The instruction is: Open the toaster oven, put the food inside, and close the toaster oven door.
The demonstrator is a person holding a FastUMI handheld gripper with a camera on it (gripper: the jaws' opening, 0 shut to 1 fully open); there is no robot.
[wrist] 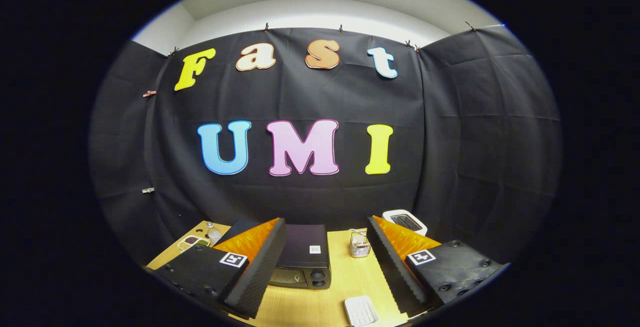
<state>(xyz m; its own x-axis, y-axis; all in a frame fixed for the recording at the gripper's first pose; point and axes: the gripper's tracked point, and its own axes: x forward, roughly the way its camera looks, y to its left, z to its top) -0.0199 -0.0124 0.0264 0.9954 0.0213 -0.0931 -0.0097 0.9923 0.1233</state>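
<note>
A black toaster oven (302,259) stands on the wooden table (340,277), seen from above and in front, its door shut and two knobs on its front right. It lies between my fingers, nearer the left one, well below and ahead. My gripper (327,267) is open and holds nothing. A small white ridged tray (361,310) lies on the table close in front, between the fingertips. I cannot tell which item is the food.
A small wire basket (360,244) stands right of the oven. A white appliance (405,222) sits at the back right, beyond the right finger. At the back left are a small dish (192,241) and a little bottle (212,232). Black cloth walls the booth.
</note>
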